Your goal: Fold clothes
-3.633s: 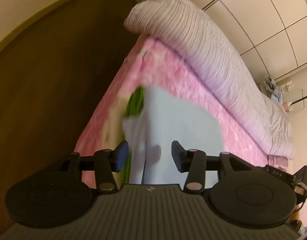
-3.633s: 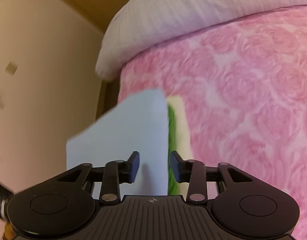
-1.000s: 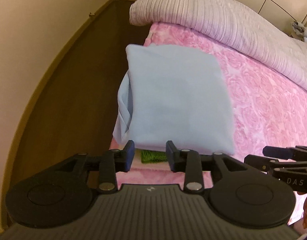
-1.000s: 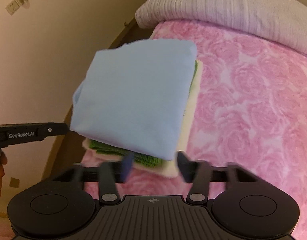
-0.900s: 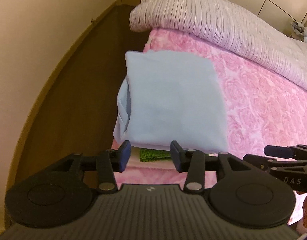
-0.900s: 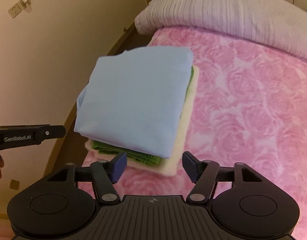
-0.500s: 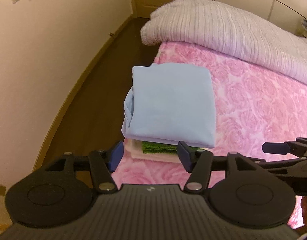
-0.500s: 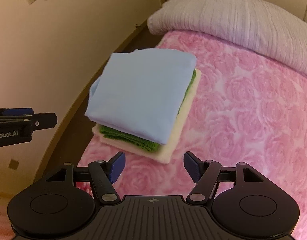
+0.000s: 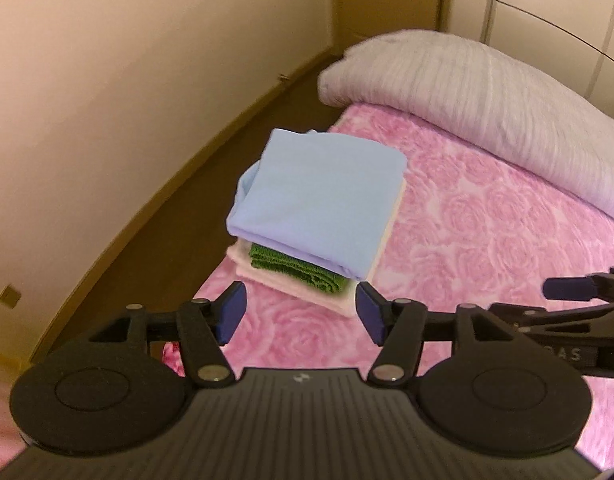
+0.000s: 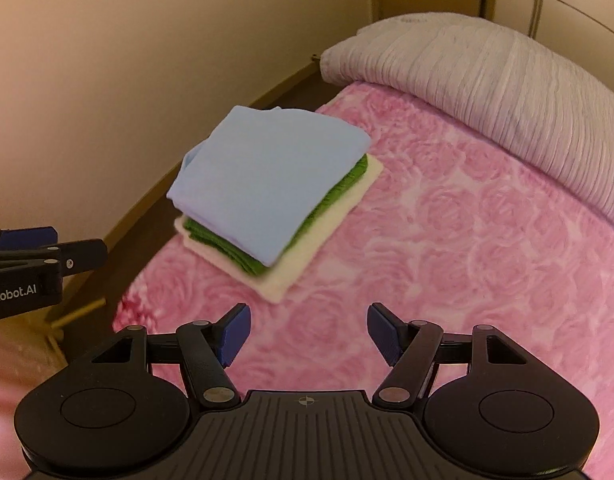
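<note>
A folded light blue garment (image 9: 319,200) (image 10: 263,176) tops a small stack near the corner of the pink bed. Under it lie a folded green cloth (image 9: 297,270) (image 10: 327,200) and a cream cloth (image 9: 307,292) (image 10: 307,264). My left gripper (image 9: 301,312) is open and hangs short of the stack, holding nothing. My right gripper (image 10: 309,334) is open too, above the pink cover, well back from the stack. Each gripper shows at the edge of the other's view.
The pink rose-patterned bed cover (image 10: 467,260) spreads to the right. A striped grey duvet (image 9: 487,96) (image 10: 507,80) is bunched along the far side. A dark floor strip (image 9: 179,208) and a beige wall (image 9: 107,100) lie left of the bed edge.
Both grippers have opened wide and drawn back and upward from the stack. The blue garment, close to the fingers earlier, now rests untouched on the green and cream cloths.
</note>
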`<state>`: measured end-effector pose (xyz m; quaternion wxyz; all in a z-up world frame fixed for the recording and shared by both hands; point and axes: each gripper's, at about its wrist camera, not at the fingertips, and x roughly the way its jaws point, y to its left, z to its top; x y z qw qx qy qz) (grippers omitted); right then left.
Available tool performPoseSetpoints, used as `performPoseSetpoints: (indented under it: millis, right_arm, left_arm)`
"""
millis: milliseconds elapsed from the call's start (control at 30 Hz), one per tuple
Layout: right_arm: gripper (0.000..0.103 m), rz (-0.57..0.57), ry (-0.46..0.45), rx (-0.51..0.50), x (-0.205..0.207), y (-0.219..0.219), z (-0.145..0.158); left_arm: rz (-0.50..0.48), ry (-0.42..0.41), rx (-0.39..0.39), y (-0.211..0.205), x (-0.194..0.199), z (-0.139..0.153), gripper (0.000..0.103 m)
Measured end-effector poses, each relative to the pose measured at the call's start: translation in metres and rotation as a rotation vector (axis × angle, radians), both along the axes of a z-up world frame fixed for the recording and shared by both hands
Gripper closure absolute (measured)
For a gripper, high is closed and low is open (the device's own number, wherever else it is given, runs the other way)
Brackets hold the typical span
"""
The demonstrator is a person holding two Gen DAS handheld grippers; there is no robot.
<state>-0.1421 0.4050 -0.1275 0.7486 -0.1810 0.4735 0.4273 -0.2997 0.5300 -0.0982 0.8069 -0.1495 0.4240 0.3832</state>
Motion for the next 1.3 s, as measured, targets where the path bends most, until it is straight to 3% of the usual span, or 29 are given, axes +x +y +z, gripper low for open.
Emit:
performPoseSetpoints:
  millis: [233,433,733,1000,1067,1300]
  right_arm:
    - [0.035,0.109,-0.034,-0.008,0.006,-0.052,0.011]
    - [0.035,0.109,-0.050,0.025,0.015,-0.095,0.016]
    - [0.035,0.143,0.026,0.020,0.048,-0.122,0.013]
    - [0.035,0.177,-0.039,0.001,0.072,-0.128,0.015]
    - [0.035,0.191,-0.053,-0.005,0.077,-0.128,0.014]
    - [0.035,0.235,-0.049,-0.031,0.087,-0.120,0.004]
  left_arm:
    - [0.127,-0.026,0.065,-0.077,0.004,0.009,0.042]
    - [0.156,-0.069,0.041,-0.128,0.015,0.009,0.042]
    - [0.234,-0.058,-0.015,-0.157,0.044,0.002,0.044]
    - [0.297,-0.071,-0.064,-0.168,0.070,-0.006,0.044]
    - [0.260,-0.077,-0.090,-0.170,0.076,-0.007,0.044]
    - [0.295,-0.068,-0.122,-0.166,0.085,-0.017,0.044]
